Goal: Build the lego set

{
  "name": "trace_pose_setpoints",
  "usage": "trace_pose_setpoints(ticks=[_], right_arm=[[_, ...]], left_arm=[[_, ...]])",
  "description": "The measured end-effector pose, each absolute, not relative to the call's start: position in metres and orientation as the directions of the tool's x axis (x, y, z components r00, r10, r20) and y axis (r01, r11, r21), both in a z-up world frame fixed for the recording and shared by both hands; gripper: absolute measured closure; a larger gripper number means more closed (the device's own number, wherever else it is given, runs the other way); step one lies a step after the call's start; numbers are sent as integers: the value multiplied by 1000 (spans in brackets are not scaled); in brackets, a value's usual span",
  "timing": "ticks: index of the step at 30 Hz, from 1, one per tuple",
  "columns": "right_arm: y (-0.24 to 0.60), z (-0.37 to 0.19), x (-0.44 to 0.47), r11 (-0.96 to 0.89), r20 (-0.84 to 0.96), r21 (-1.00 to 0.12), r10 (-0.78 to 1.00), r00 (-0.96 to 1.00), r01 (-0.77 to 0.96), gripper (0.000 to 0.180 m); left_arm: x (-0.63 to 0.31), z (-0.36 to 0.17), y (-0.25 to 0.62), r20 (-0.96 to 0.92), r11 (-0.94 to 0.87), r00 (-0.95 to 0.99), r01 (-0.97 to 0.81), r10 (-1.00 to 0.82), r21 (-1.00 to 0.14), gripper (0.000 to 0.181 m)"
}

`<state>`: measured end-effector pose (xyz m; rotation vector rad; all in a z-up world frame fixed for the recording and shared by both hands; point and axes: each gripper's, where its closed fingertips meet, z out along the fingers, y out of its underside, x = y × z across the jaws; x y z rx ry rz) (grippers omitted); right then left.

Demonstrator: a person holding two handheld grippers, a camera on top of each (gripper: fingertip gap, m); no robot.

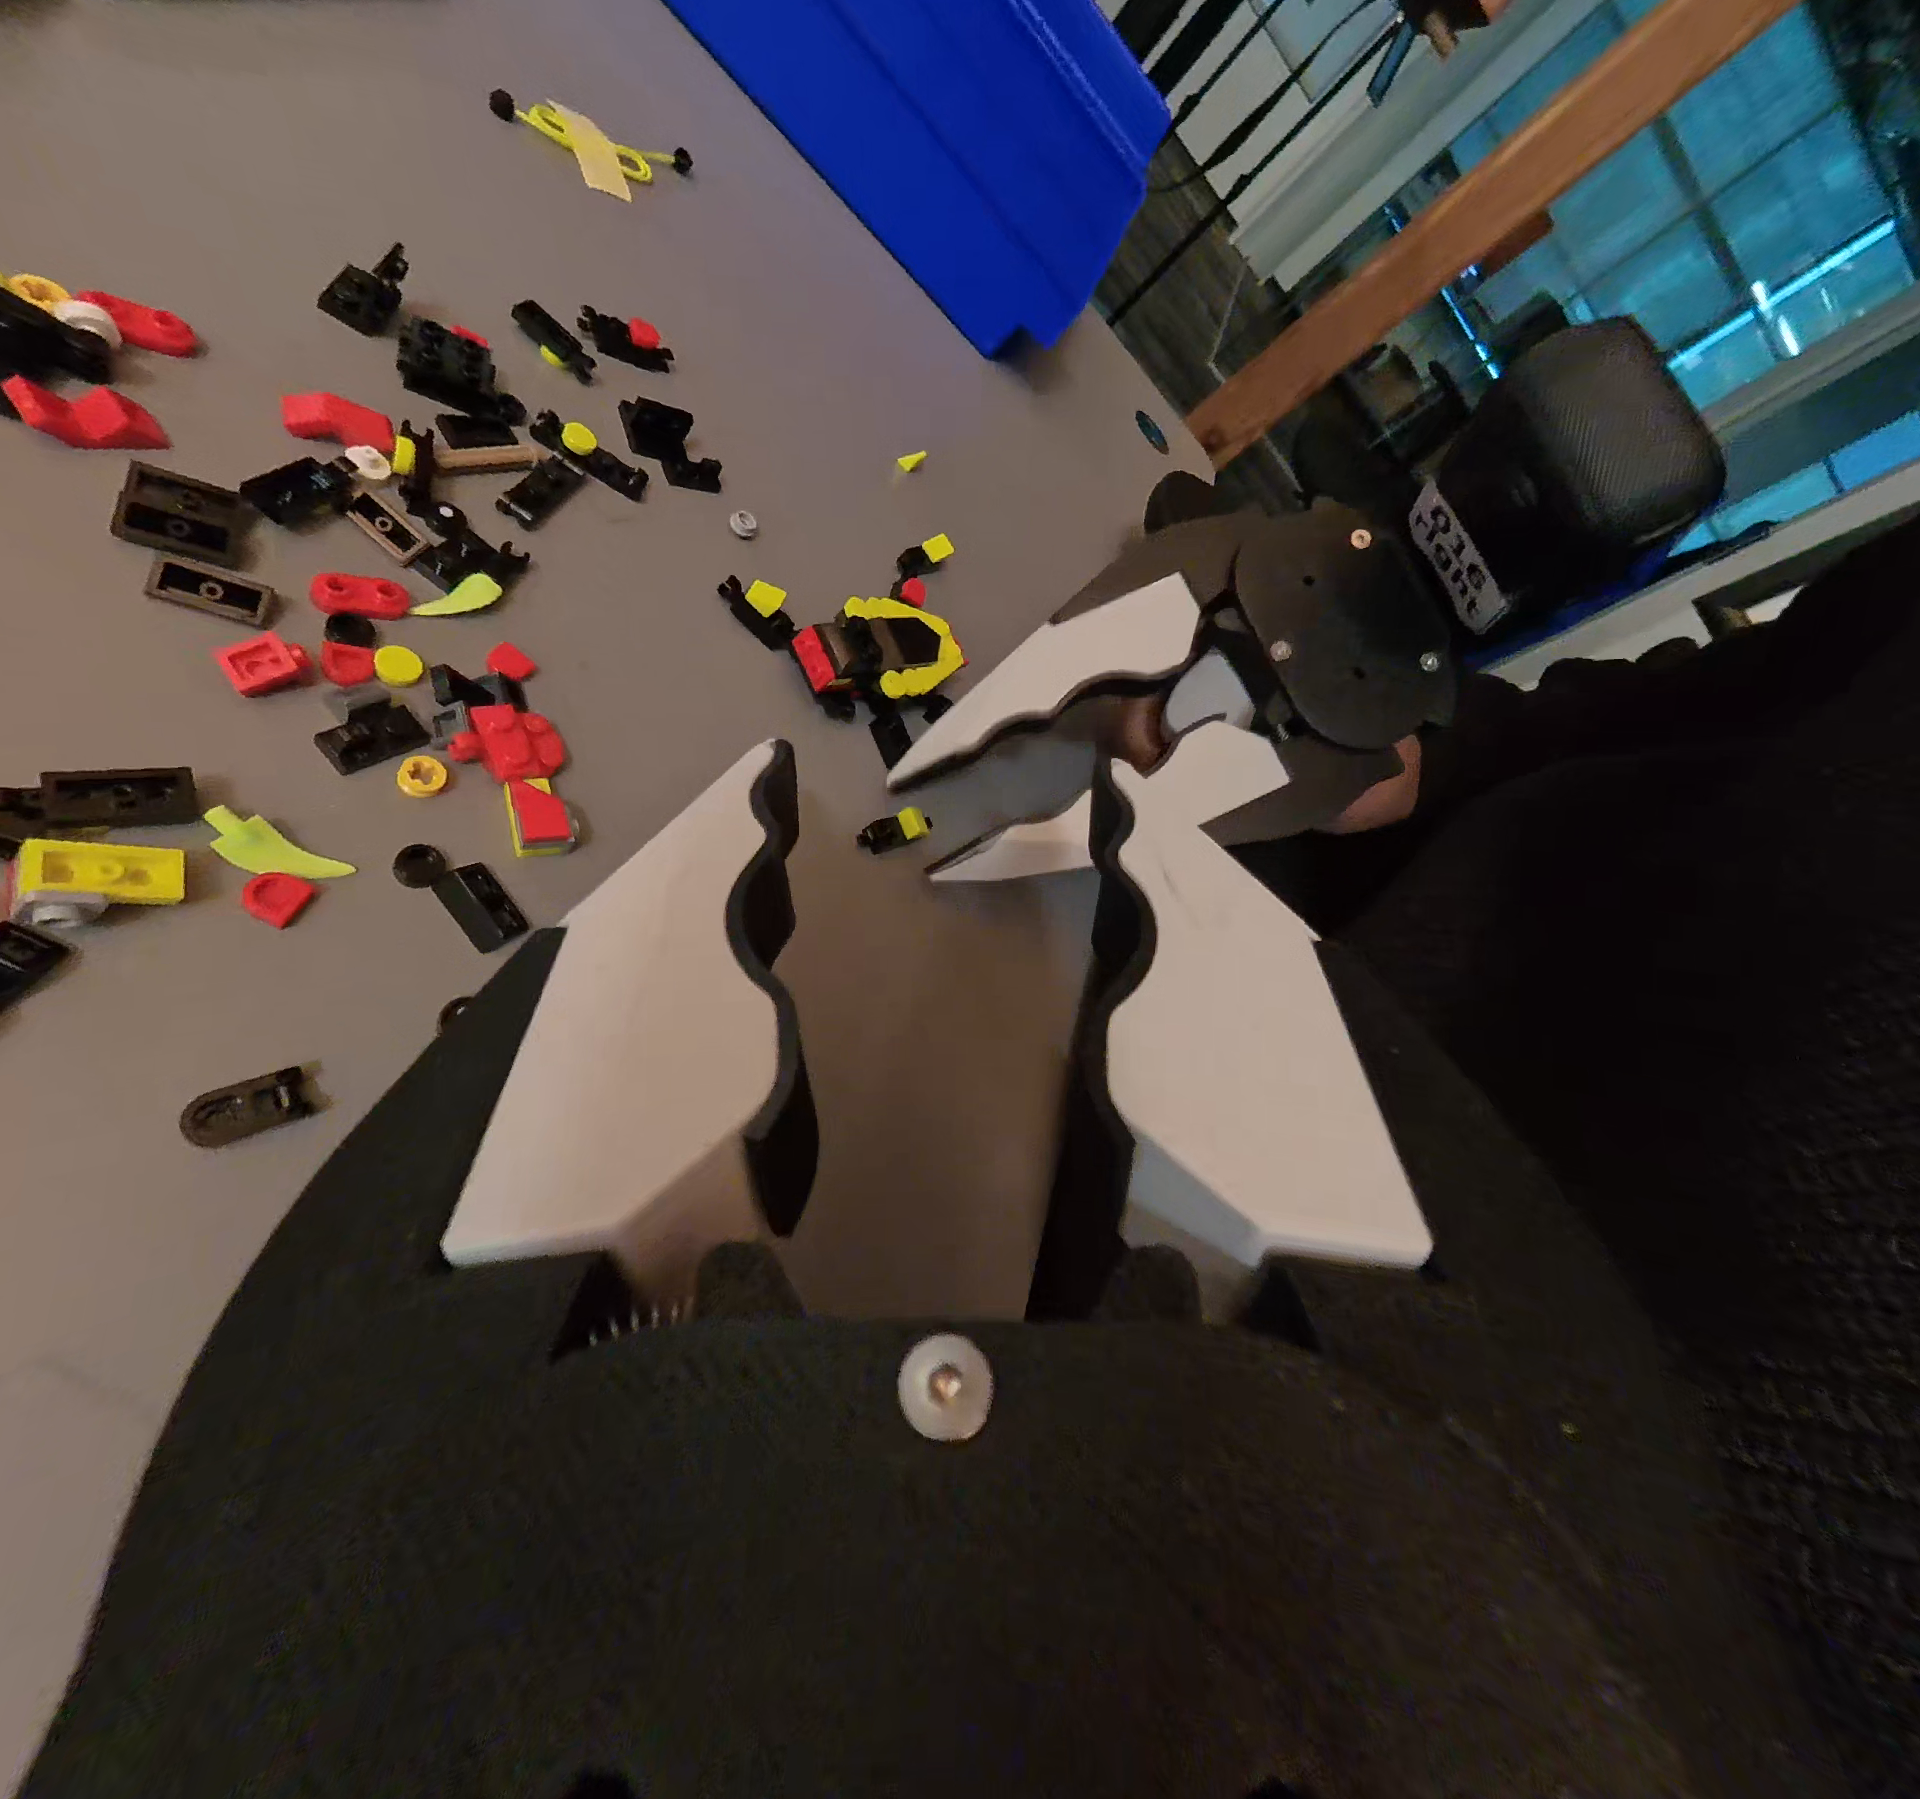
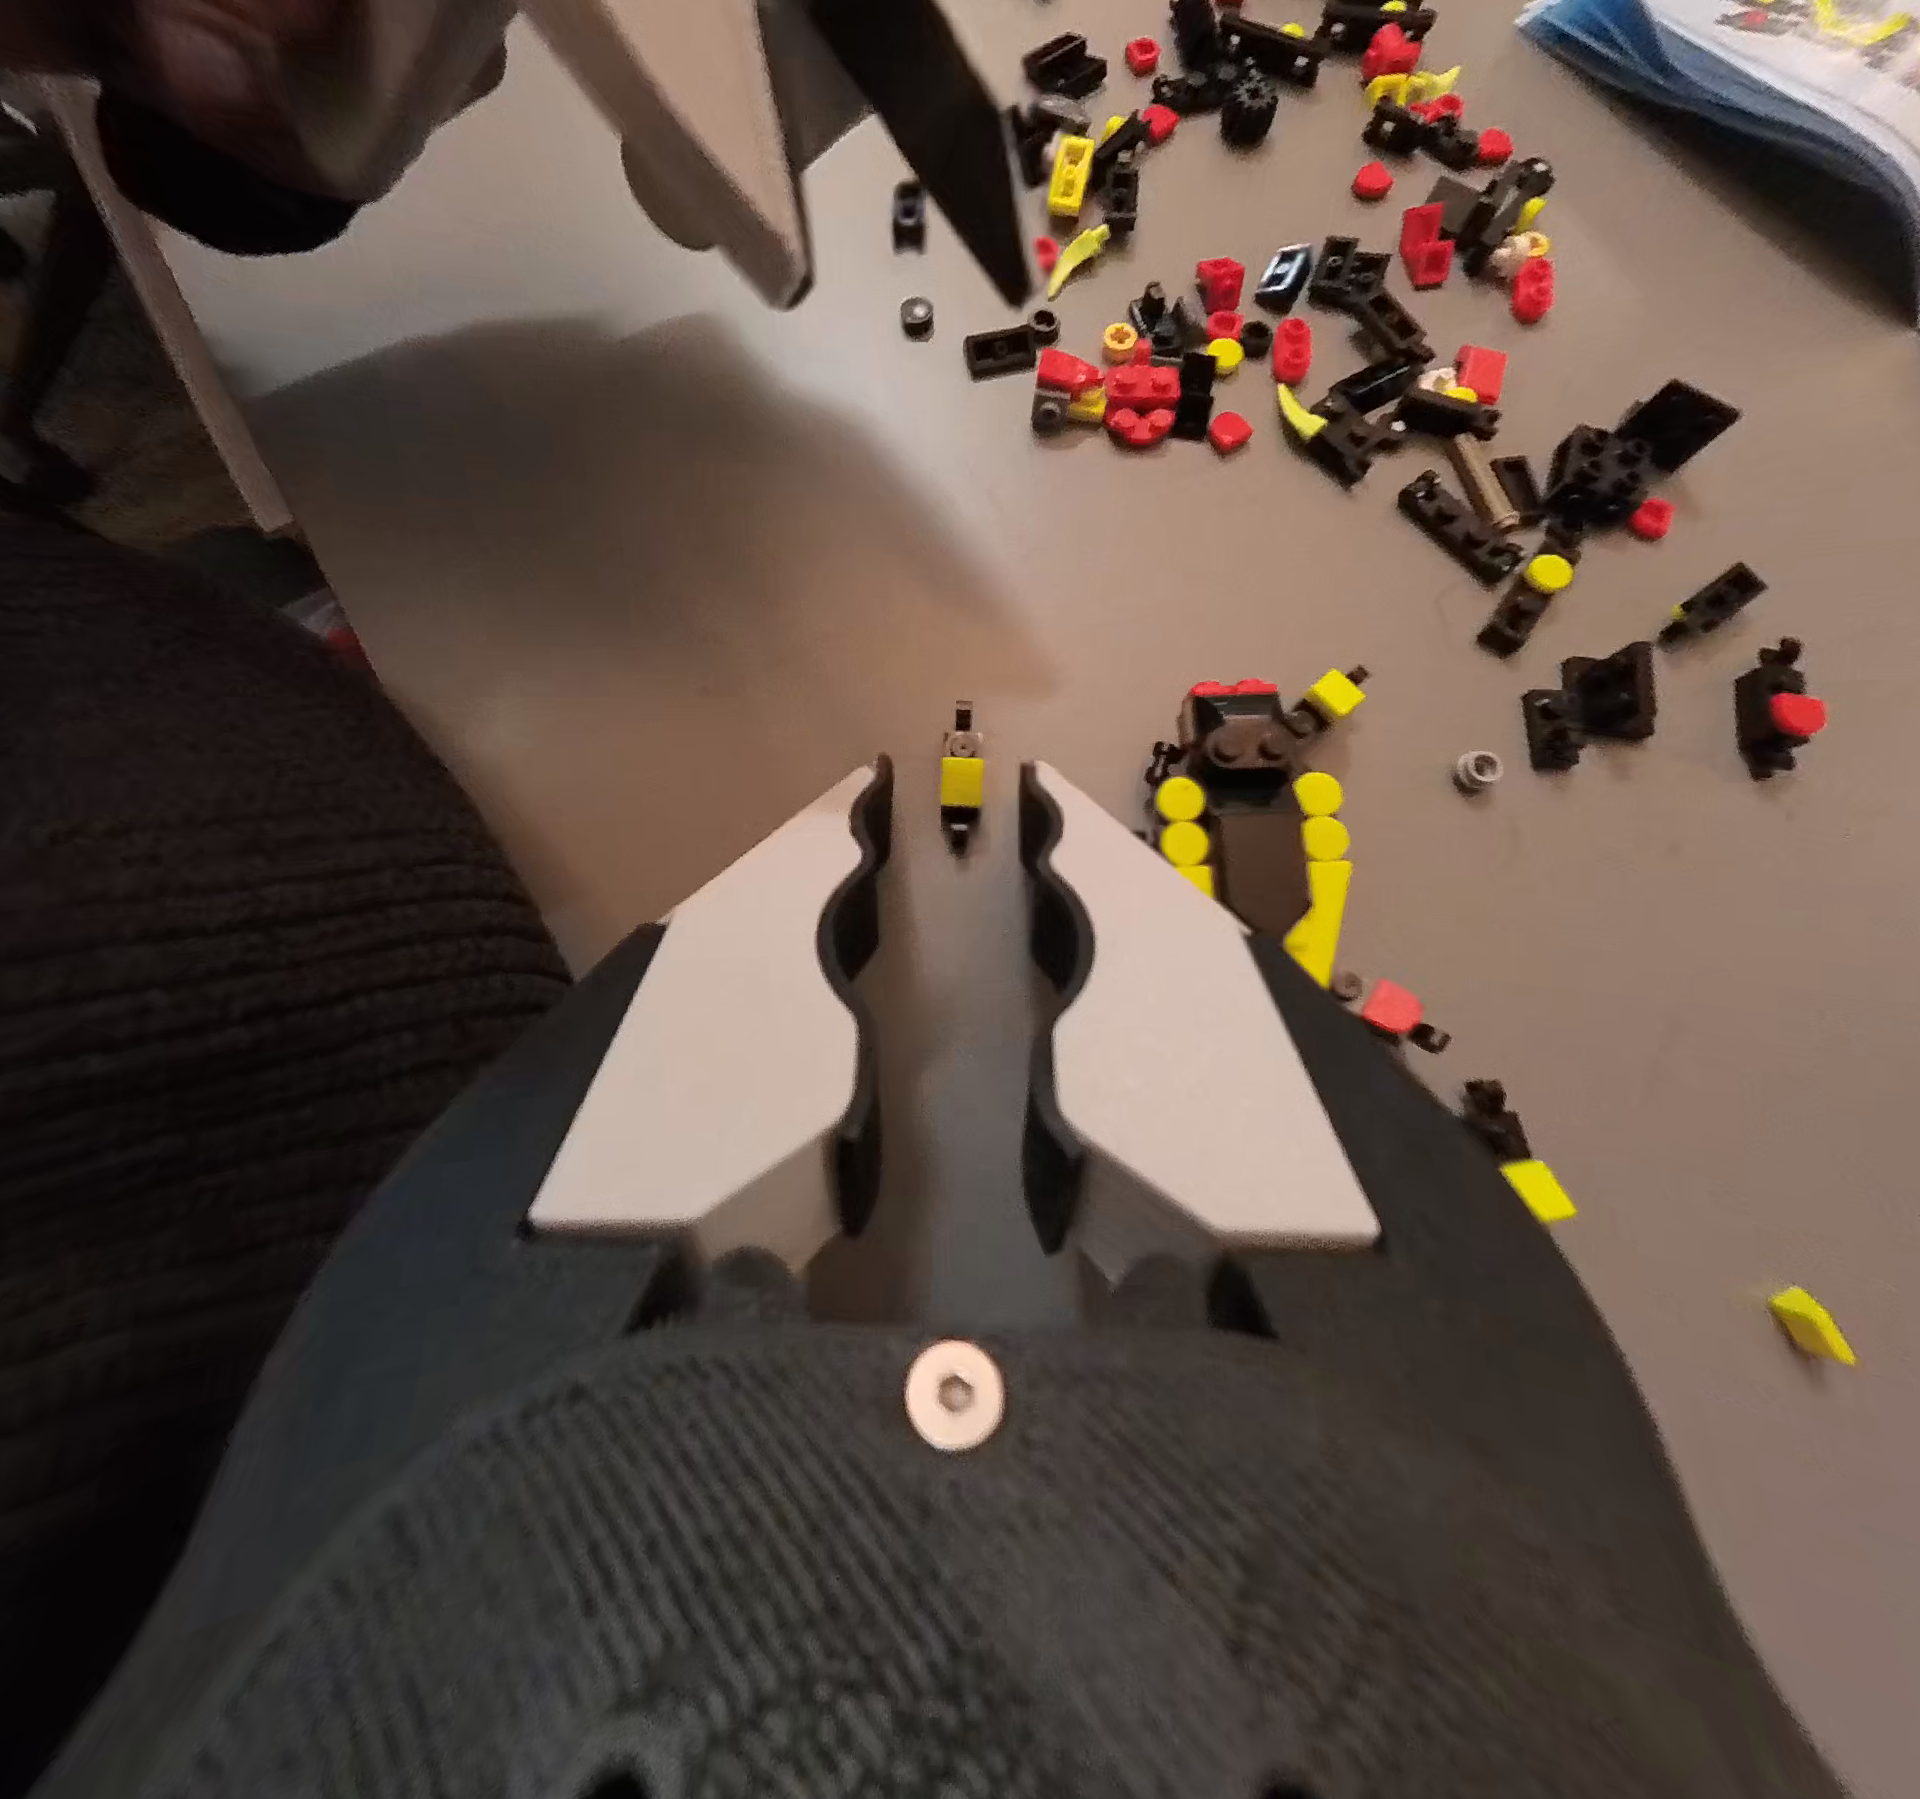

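Two hand-held grippers working low over the table (image 1: pixel 727 315), both empty. Right hand-held gripper (image 2: pixel 956 775) is sitting with a narrow gap, fingers flanking a small black-and-yellow piece (image 2: pixel 960 785) without touching it as far as I can tell; the piece is lying on the table right at the tips. Left hand-held gripper (image 1: pixel 940 788) is spread wide, holding nothing, hovering just beside the right one and pointing toward the same piece (image 1: pixel 896 827).

Part-built model (image 2: pixel 1252 814), black with yellow rounds and a red end, is sitting just right of the right fingers, close enough that the right finger (image 2: pixel 1132 970) is partly covering it. Loose red, black and yellow bricks (image 1: pixel 343 544) are scattering across the far table. Instruction booklet (image 2: pixel 1766 56) is lying beyond them; blue bin (image 1: pixel 914 87) is standing at the table edge.

Judgement: a pick of the small piece is coming.

Risks:
- piece is tiny and narrow, so closing off-centre is likely twisting or flicking it out
- tips pressing the table first could be skidding it forward
- right finger swinging outward could be knocking the model and popping off its yellow rounds
- both grippers crowding one spot, so a collision is possible
- right wrist view is blurred, so alignment is hard to confirm
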<state>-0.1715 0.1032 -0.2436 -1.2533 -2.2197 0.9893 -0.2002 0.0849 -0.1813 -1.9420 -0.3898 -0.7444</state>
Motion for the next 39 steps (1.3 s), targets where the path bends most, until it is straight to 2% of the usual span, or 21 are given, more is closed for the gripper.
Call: trace_pose_setpoints(ticks=[5,7,14,18,21,26,32,36,39], right_arm=[[106,-242,-164,281,-110,-723,855,-507,631,157],[98,-246,-160,285,-160,-699,831,-532,655,150],[71,-234,-152,252,-283,-734,730,-622,630,148],[93,-216,-162,214,-253,-778,754,-607,590,149],[131,-205,-177,249,-127,-805,814,-567,538,147],[164,-225,-190,392,35,-736,836,-548,552,142],[154,-233,-189,349,-92,-726,805,-586,593,139],[145,-231,-187,296,-193,-728,777,-599,619,131],[143,-233,-185,302,-195,-718,778,-597,627,131]], left_arm=[[-190,-187,86,664,-506,746,558,-41,-658,131],[-180,-184,89,677,-519,733,555,-65,-651,134],[-164,-197,89,580,-564,815,474,-10,-676,134],[-168,-218,85,521,-616,851,447,69,-649,139],[-167,-229,90,458,-650,881,416,116,-636,146],[-160,-246,98,378,-676,906,399,190,-619,151],[-169,-250,99,310,-679,925,372,219,-633,171],[-175,-250,98,304,-682,927,370,222,-630,173],[-182,-250,97,273,-684,936,350,224,-640,175]])
